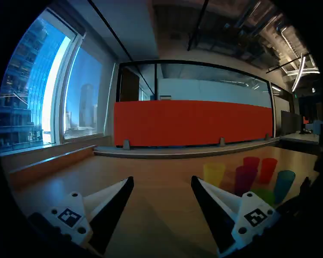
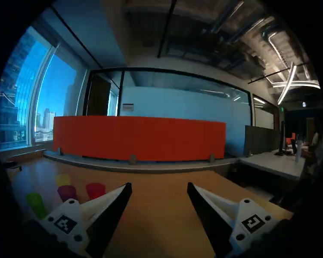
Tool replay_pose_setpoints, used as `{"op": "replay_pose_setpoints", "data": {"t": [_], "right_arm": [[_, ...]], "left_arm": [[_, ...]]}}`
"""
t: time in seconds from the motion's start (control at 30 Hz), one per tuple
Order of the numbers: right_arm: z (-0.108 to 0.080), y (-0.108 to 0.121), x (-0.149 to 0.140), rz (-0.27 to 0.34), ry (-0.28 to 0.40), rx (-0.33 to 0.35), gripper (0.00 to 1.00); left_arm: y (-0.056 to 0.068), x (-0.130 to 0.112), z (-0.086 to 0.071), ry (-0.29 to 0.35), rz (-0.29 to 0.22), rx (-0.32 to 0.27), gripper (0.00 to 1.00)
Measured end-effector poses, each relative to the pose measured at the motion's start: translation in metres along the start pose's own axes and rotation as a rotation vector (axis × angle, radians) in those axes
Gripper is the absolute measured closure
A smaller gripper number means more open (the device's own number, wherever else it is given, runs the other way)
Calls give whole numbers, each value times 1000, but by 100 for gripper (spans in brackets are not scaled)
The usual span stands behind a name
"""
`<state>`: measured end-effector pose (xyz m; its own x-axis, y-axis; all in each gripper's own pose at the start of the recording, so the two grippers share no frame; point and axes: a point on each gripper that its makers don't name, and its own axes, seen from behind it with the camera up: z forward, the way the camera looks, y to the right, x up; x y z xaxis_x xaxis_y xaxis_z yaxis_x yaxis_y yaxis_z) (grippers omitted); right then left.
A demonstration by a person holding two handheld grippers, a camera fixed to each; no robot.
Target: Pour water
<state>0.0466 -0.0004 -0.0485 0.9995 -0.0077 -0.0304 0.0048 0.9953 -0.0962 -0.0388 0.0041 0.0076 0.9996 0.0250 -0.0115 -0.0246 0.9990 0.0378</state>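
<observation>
Wooden tabletop [image 1: 161, 223] runs out under the left gripper [image 1: 162, 179], whose two fingers are spread wide with nothing between them. Ahead and off to its right a cluster of plastic cups stands upright, close together: a yellow cup [image 1: 214, 173] nearest the gripper's right finger, then a purple cup [image 1: 245, 178], a red cup [image 1: 268, 170] and a teal cup [image 1: 284, 185]. From the right gripper [image 2: 158, 185], also spread and empty, the cluster lies ahead to the left, a green cup [image 2: 35, 204] outermost and the red cup [image 2: 95, 189] just beside its left finger. So the cups sit between the two grippers, and the left one looks nearer. Which cup holds water I cannot tell
</observation>
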Motion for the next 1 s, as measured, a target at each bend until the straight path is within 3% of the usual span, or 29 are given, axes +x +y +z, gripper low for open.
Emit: {"op": "replay_pose_setpoints", "data": {"t": [0.5, 1.0], "right_arm": [[8, -4, -5, -40, 30, 46, 0], [22, -22, -31, 21, 58, 122, 0]], "left_arm": [[0, 1, 1, 0, 0, 0, 1], [0, 0, 0, 0, 0, 0, 1]]}}
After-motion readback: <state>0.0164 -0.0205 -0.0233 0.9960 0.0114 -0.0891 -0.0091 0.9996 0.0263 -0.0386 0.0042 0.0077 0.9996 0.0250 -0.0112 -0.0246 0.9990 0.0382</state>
